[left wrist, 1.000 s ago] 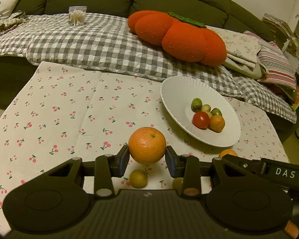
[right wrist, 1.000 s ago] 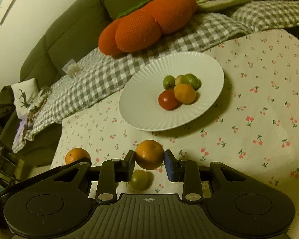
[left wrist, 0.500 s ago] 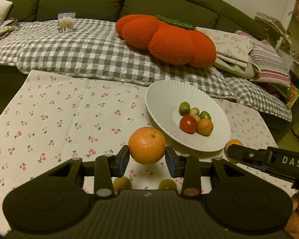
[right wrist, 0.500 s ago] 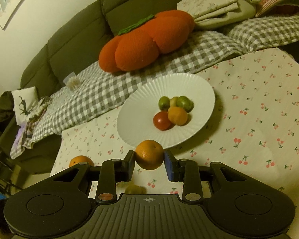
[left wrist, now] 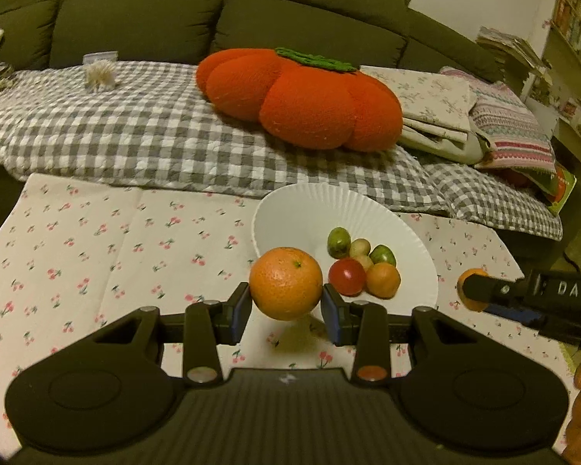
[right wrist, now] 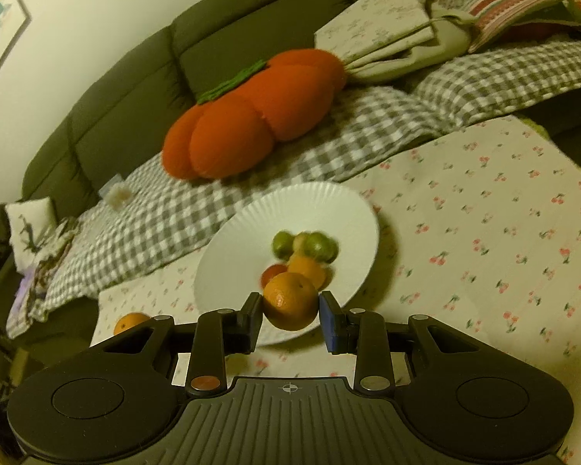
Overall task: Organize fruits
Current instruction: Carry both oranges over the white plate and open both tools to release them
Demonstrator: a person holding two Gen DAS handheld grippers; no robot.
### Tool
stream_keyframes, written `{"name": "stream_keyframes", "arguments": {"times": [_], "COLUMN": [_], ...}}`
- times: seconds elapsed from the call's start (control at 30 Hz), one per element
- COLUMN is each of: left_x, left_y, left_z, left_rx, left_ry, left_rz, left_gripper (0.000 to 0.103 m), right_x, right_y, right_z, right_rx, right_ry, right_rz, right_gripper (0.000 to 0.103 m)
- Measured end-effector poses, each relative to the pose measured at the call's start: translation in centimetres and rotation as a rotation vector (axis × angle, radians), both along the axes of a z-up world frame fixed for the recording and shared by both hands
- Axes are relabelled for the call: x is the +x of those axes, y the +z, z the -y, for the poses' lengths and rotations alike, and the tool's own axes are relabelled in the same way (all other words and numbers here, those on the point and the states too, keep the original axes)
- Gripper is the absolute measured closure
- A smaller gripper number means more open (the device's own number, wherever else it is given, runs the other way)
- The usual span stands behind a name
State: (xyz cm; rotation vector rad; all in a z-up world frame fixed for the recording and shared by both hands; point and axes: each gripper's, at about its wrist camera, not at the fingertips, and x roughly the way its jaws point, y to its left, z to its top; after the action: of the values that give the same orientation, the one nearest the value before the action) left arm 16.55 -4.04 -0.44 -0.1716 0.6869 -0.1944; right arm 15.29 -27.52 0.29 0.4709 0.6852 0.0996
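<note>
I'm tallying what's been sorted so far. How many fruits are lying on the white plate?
5: on the plate, two green fruits, a pale one between them, a red one and a small orange one. Others may be hidden behind.

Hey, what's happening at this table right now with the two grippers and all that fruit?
A person is gathering fruit onto a white plate on the cherry-print tablecloth. The left gripper is clamped on an orange, held in the air near the plate's rim. The right gripper holds a second orange just above the plate's near edge. A red tomato, a small orange fruit and small green fruits already lie on the plate.
</note>
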Motion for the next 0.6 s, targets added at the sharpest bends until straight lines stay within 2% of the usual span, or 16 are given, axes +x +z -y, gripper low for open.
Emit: {"name": "stream_keyframes", "arguments": {"times": [0.17,0.6], "left_x": [1.8,5.1], "left_y": [-0.7,-3.0], "left_z": [1.2,3.3], "left_rx": [0.016,0.065], "left_ry": [-0.038,-0.123], "left_rz": [0.018,0.015], "left_gripper": [0.066,0.065], "right_x": [1.2,5.6], "right_y": [-0.3,-3.1], "right_z": [1.2,1.1], "right_rx": [0.003,-0.055], "right_ry": [-0.031,-0.007], "right_rz": [-0.005,-0.054], "right_gripper": [0.072,0.072]}}
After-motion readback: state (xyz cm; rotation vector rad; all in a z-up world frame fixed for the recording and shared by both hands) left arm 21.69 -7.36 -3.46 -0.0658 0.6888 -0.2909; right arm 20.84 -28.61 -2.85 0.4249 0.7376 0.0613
